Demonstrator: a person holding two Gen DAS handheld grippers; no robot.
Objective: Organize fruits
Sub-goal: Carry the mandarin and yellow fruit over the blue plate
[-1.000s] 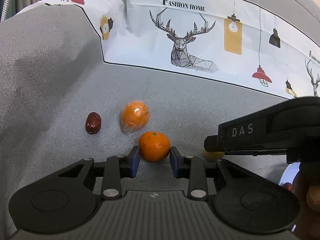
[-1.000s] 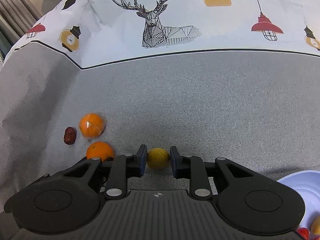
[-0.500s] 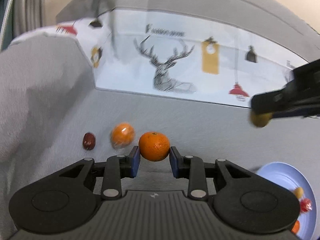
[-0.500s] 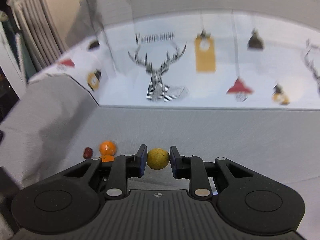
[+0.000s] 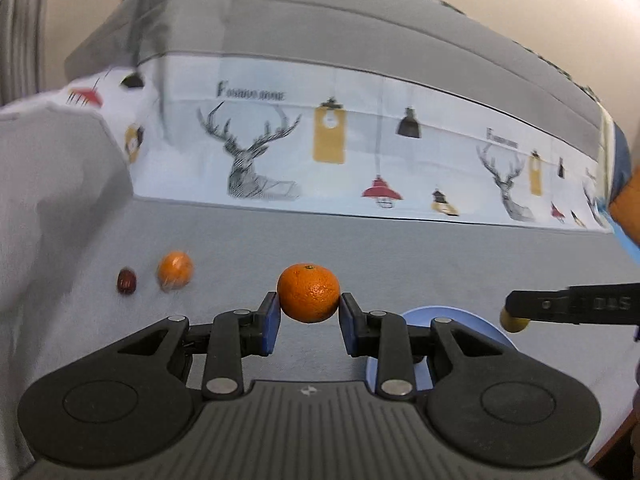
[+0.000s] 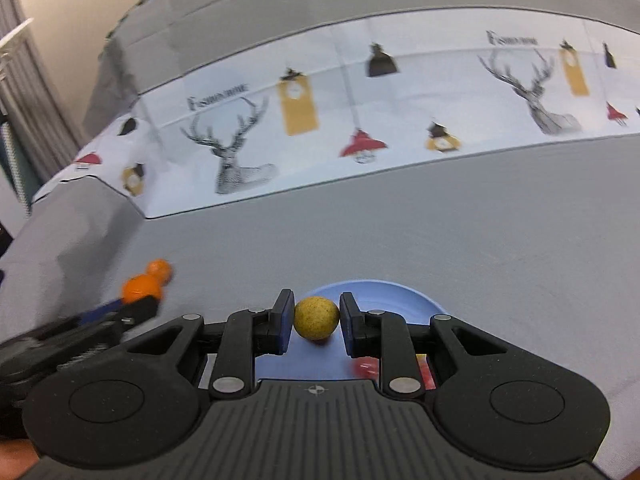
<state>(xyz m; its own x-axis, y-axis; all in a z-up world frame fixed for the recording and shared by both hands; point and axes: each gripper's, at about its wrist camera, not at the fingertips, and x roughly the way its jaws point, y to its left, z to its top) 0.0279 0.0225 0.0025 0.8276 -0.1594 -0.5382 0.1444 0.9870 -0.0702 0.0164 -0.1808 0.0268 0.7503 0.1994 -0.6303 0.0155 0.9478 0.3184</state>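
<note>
**Now: both tools carry fruit, one over the blue plate**

The left tool (image 5: 308,312) is clamped on a mandarin (image 5: 308,293), held above the grey tabletop (image 5: 400,256). The right tool (image 6: 317,322) is clamped on a small yellow fruit (image 6: 317,317) over the blue plate (image 6: 384,300), where red pieces (image 6: 365,367) lie. Far left on the tabletop rest a wrapped orange (image 5: 175,270) and a dark red date (image 5: 126,281).

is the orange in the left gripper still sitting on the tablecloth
No, the orange is pinched between the left gripper's fingers and lifted clear of the grey tablecloth.
</note>
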